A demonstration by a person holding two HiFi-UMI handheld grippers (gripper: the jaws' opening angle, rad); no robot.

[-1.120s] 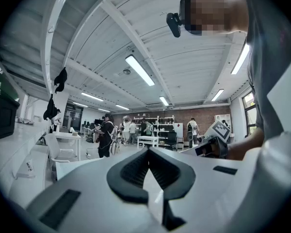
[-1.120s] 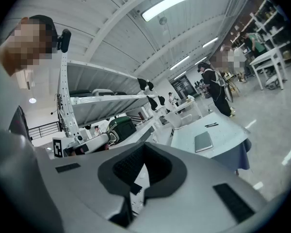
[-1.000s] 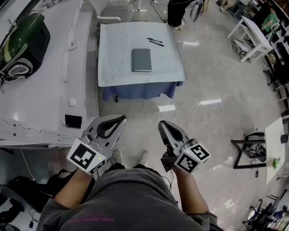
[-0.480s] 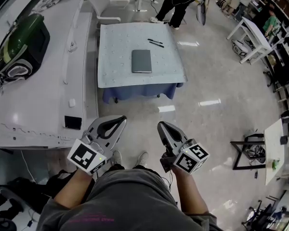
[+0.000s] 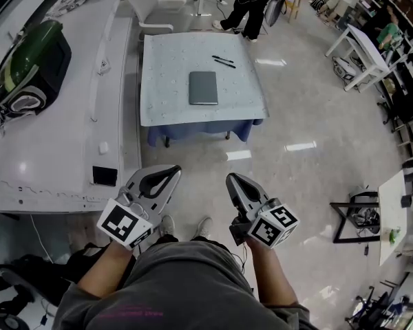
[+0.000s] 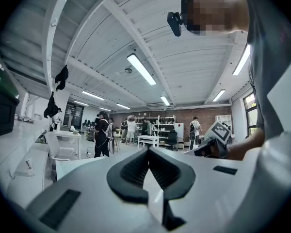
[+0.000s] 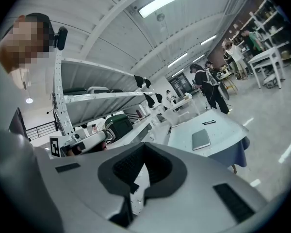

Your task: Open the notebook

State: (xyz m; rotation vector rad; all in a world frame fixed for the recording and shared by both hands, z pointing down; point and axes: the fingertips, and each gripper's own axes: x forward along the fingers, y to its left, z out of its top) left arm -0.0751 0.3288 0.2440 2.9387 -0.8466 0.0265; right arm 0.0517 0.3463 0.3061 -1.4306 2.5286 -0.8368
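Only the bystander (image 5: 251, 5) behind the table (image 5: 166, 81) has shifted since a second ago; both grippers unchanged. Table is ahead across the floor, well apart from both. Left gripper (image 5: 175, 171) and right gripper (image 5: 230, 178): jaws pressed together, nothing between. Notebook (image 5: 203, 87) lies closed, flat mid-table; two pens (image 5: 222, 60) near its far corner.

The notebook (image 5: 203, 87) lies at the middle of the bench (image 5: 165, 81), with two pens (image 5: 222, 60) near it on the far right. A chair (image 5: 151, 9) stands behind the bench, and a longer bench (image 5: 62, 136) runs along its left. The left claw (image 5: 172, 170) and right claw (image 5: 230, 177) are side by side, near and well apart from the notebook.
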